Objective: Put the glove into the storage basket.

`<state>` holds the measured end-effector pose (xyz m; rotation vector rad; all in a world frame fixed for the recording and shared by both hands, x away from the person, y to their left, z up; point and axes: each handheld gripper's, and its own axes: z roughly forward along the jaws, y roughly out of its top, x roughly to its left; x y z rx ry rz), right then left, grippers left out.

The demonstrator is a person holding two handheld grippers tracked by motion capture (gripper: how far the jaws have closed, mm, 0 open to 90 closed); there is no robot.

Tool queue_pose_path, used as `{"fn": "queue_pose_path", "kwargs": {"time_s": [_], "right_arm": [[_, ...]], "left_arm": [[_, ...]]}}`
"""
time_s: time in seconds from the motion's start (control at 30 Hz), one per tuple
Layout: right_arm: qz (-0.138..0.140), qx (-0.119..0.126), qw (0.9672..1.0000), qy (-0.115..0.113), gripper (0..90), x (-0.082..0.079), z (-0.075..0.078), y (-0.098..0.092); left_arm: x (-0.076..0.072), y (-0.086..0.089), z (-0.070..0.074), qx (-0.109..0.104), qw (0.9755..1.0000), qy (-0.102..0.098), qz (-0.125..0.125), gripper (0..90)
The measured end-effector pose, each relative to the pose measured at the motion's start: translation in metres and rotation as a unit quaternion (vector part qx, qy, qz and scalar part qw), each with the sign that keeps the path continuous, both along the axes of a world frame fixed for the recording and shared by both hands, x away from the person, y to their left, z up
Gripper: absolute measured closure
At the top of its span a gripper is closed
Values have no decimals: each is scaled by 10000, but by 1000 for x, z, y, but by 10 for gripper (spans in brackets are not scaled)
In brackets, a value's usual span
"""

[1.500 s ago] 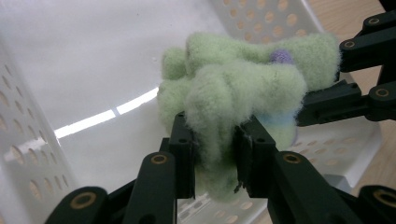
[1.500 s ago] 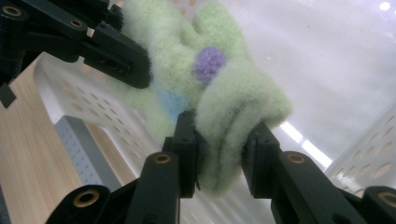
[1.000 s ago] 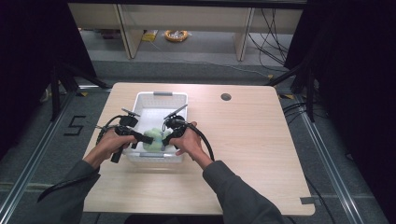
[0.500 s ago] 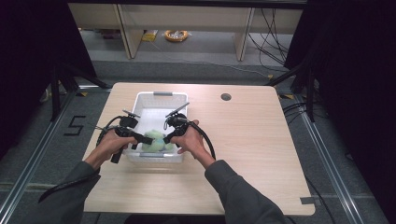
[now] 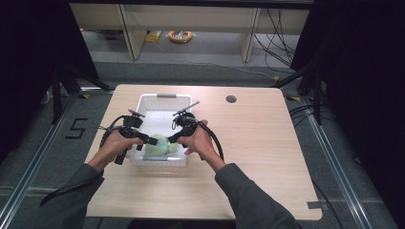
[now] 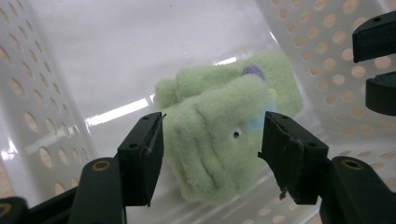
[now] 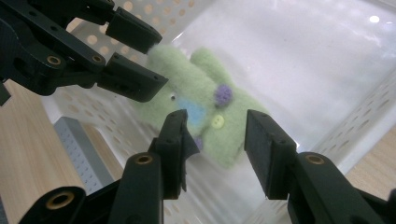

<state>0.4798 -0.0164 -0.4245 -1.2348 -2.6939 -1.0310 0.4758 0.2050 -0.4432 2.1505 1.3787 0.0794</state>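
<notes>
High view: one green plush toy (image 5: pixel 160 144) in one basket (image 5: pixel 165 97); left gripper (image 5: pixel 154 140), right gripper (image 5: pixel 172 139) both wide.

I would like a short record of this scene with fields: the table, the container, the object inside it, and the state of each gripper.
table: light wood table
container: white perforated basket, on the left part of the table
object: green plush toy, lying inside the basket at its near end
left gripper: open, jaws on either side of the toy, not closed on it
right gripper: open, pointing down at the toy
</notes>
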Motion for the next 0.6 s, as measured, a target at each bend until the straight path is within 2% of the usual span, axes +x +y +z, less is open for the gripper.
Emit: {"fn": "queue_pose_path", "kwargs": {"time_s": [0.13, 0.2, 0.23, 0.3, 0.33, 0.37, 0.4, 0.47, 0.5, 0.53, 0.6], "right_arm": [[-5, 50, 10000, -15, 590, -2, 4, -2], [7, 115, 9999, -92, 589, -1, 7, -6], [-38, 108, 9999, -13, 586, -2, 8, -7], [-20, 196, 9997, -110, 581, -1, 9, -11], [-116, 196, 9997, -26, 579, -2, 11, -13], [-73, 229, 9997, -97, 577, -2, 12, -16], [-123, 248, 9996, -26, 573, -2, 14, -18], [-109, 291, 9995, -95, 559, -2, 15, -22], [-186, 295, 9994, -41, 556, -4, 18, -24], [-81, 370, 9991, -196, 553, -4, 18, -27], [-67, 398, 9990, -194, 540, -9, 21, -31]], "left_arm": [[-4, -2, 7, -105, 9999, -65, 84, 361], [-6, -3, 11, -111, 9999, -108, 32, 361], [-7, -4, 13, -154, 9997, -168, 16, 359], [-11, -5, 18, -213, 9995, -232, 25, 355], [-12, -5, 20, -244, 9993, -268, -23, 354], [-13, -6, 22, -288, 9992, -292, -2, 354], [-15, -7, 23, -312, 9990, -312, -22, 354], [-18, -8, 25, -351, 9988, -353, -45, 348], [-20, -9, 26, -357, 9987, -359, -66, 342], [-21, -9, 26, -340, 9987, -375, -94, 337], [-25, -11, 28, -428, 9982, -416, -116, 328]]}}
